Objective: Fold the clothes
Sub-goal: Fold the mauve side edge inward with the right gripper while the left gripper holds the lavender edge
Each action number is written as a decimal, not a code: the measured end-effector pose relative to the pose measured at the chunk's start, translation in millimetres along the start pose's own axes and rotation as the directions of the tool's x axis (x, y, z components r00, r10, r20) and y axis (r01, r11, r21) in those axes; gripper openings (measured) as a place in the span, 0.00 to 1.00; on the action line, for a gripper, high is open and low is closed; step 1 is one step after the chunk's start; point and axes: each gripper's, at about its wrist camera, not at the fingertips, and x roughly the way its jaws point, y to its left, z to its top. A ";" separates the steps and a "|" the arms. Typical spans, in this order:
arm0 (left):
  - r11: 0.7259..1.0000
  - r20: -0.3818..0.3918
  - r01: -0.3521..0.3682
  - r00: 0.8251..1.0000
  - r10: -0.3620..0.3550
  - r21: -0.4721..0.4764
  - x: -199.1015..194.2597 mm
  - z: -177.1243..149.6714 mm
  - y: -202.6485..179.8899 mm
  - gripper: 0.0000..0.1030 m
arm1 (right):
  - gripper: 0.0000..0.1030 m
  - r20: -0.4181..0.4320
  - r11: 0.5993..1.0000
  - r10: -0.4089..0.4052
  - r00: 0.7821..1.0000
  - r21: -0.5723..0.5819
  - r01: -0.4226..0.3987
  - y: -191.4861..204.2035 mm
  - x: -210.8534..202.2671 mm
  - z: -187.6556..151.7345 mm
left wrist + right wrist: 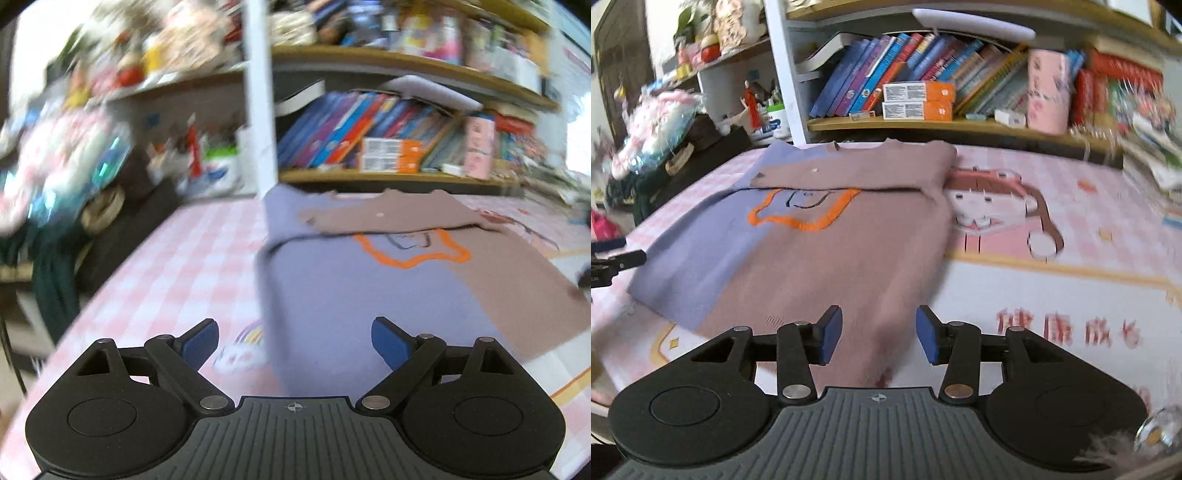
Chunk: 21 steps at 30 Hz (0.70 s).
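Two views. Left wrist: left hand-held gripper (pixel 293 345) wide, empty; sweater (pixel 369 280) right of centre on checked surface (pixel 177 266). Right wrist: right hand-held gripper (pixel 879 334) part-open over hem, gripping nothing. Soft, limp knit; pinch hem corners.

Right of the sweater (pixel 827 236): plenty of bare tablecloth (pixel 1052 280), easy to get through.
Left side: a strip of tablecloth free too, then bags and clutter (pixel 55 177) crowd the table edge.
Back: bookshelf (pixel 923 123) sits right behind the sweater's collar, so pretty tight back there.
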 end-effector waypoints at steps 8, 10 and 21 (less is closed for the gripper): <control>0.988 -0.073 0.037 0.996 -0.049 -0.151 26.1 -1.8 18.5 0.41 | 0.40 -0.017 0.995 0.038 0.999 0.096 -0.037 -6.6 11.0 -5.9; 0.987 -0.086 0.043 0.995 -0.057 -0.156 33.1 -1.2 18.2 0.32 | 0.35 -0.027 0.995 0.032 0.999 0.092 -0.029 -5.7 16.8 -5.7; 0.967 -0.018 0.191 0.980 -0.197 -0.170 26.3 22.3 9.6 0.10 | 0.10 0.093 0.964 0.192 0.977 0.171 -0.205 -10.3 12.4 21.5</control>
